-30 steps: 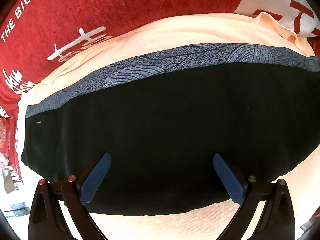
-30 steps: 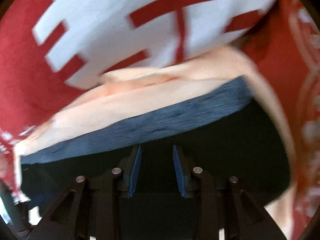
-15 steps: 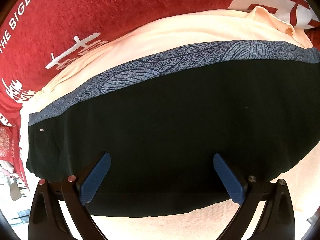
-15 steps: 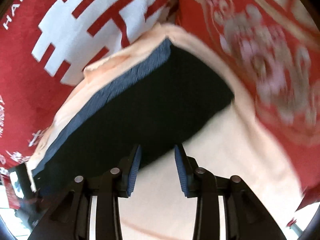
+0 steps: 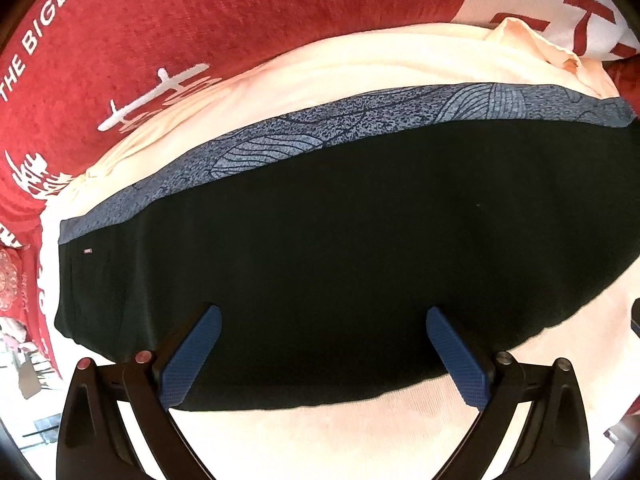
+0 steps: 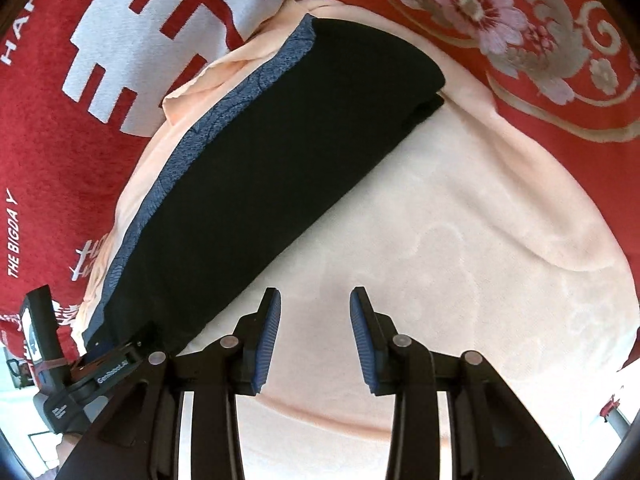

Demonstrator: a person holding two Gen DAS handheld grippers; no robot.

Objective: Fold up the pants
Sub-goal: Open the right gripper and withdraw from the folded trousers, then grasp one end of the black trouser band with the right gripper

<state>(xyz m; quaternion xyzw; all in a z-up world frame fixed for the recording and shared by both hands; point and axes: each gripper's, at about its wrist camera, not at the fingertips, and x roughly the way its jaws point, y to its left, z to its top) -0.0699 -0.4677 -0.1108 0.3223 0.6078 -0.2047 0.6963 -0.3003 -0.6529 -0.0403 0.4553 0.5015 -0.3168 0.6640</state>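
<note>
Pants (image 5: 340,240) lie folded, their right end cut off by the frame.

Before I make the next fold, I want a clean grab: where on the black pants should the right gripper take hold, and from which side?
Probably the short end of the black pants farthest from the camera in the right wrist view. Stacked layer edges show there, so one pinch could catch them together. Bring the right gripper, jaws open over the peach blanket, in from the blanket side.
</note>
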